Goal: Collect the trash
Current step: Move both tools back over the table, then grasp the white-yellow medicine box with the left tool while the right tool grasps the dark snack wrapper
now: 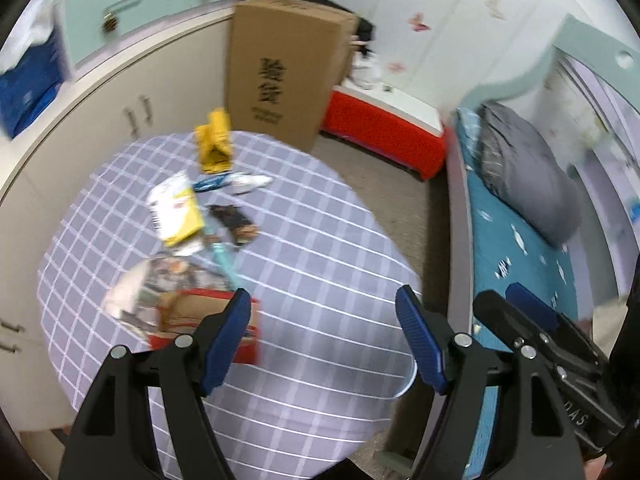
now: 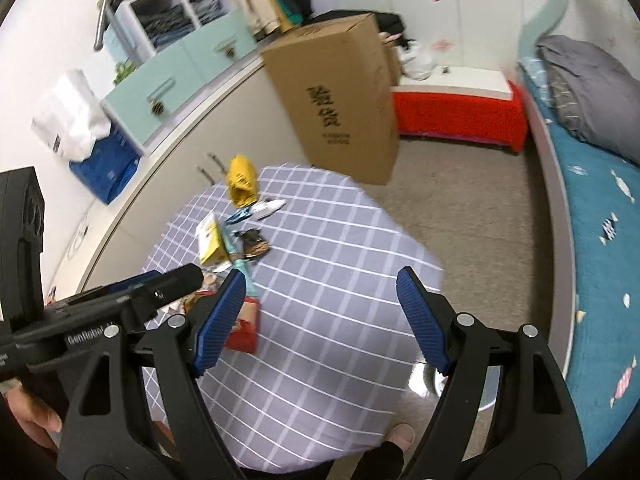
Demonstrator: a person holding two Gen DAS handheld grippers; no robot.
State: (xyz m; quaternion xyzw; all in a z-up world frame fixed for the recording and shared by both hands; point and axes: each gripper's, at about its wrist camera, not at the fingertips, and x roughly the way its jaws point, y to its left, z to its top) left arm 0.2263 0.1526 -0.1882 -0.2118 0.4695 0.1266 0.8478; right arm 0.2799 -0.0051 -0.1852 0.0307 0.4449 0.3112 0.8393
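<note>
Trash, left wrist view: a loose scatter of wrappers lies on the checked tablecloth (image 1: 304, 264), toward the far left of the table.
Items, left wrist view: a yellow bag (image 1: 215, 145) stands farthest, a yellow-and-white packet (image 1: 176, 210) and a dark wrapper (image 1: 234, 222) lie in the middle, and a red box (image 1: 200, 322) sits nearest, partly behind the left finger.
Left gripper (image 1: 320, 340), left wrist view: jaws spread wide with nothing between them, above bare cloth.
Right gripper, left wrist view: its black body and a blue pad show at the lower right edge.
Trash, right wrist view: the same cluster, the yellow bag (image 2: 241, 181) at the back and the red box (image 2: 244, 330) just beside the left finger.
Right gripper (image 2: 321, 320), right wrist view: jaws apart and empty, hanging over the table's middle.
Bin, both views: no obvious bin shows; a tall cardboard box (image 2: 340, 96) stands on the floor behind.
Progress: I judge the task barely begun, since every piece lies loose and neither claw holds anything.
Left to do: pick up each wrapper and gather them.
</note>
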